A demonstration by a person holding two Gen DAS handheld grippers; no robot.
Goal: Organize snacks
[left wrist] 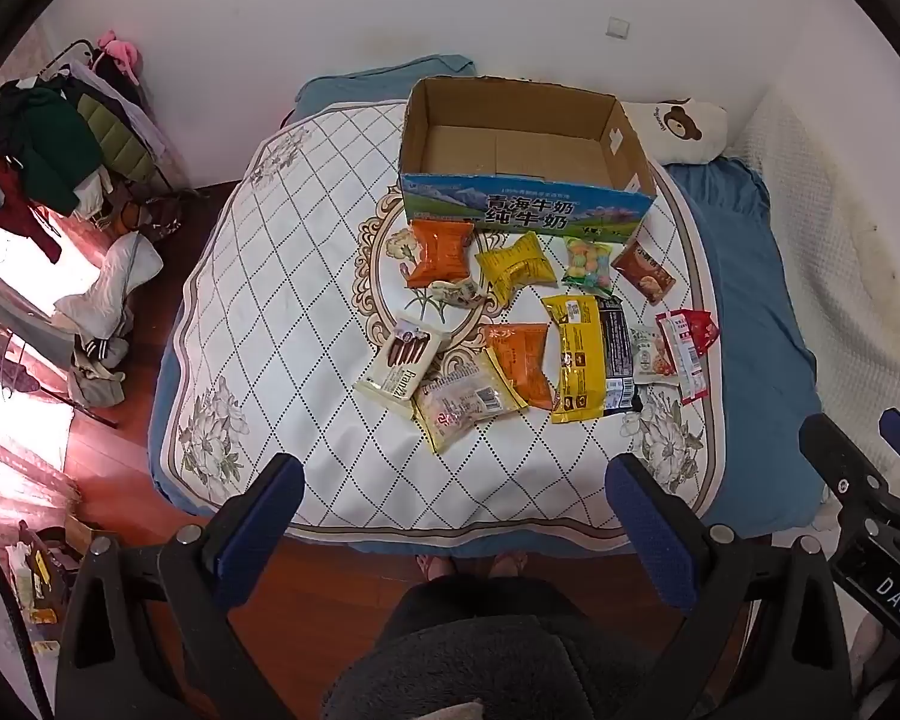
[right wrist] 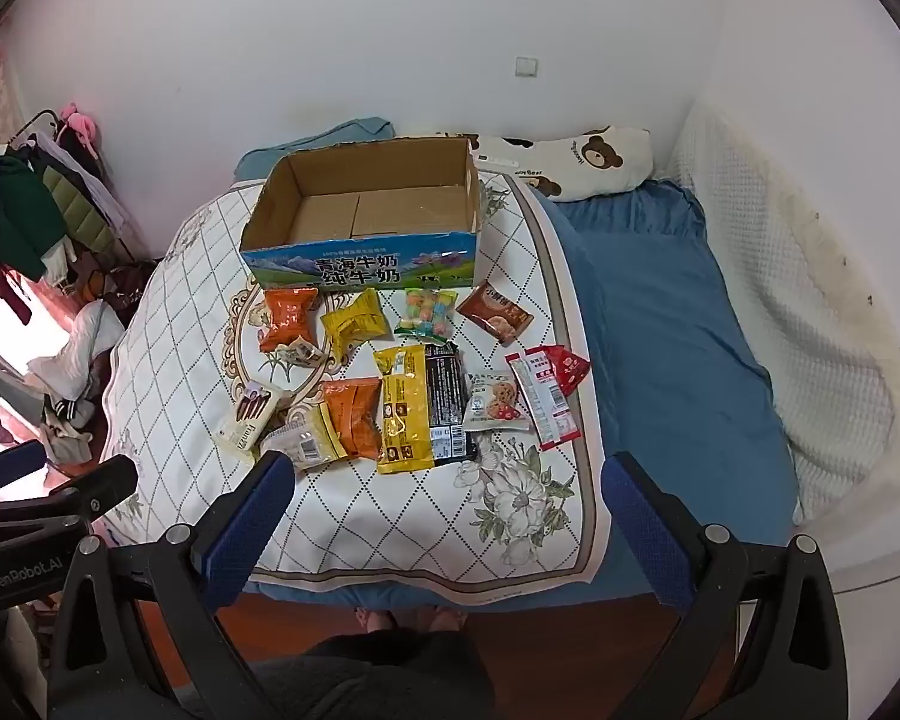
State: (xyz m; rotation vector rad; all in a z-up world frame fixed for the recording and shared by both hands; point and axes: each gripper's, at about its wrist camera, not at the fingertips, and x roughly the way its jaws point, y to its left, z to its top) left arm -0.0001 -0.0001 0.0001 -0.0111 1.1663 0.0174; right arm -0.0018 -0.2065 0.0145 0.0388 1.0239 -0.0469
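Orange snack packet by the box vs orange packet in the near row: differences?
The orange packet beside the cardboard box lies clear of its neighbours, printed front up; the orange packet in the near row is tucked against the long yellow packet. Both are crinkled foil pillow packs lying flat.

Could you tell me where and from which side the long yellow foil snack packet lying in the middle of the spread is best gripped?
Grip the long yellow foil snack packet at its near crimped end, coming from above. It lies flat, its near end juts clear towards the bed's foot, while neighbouring packets crowd both long edges.
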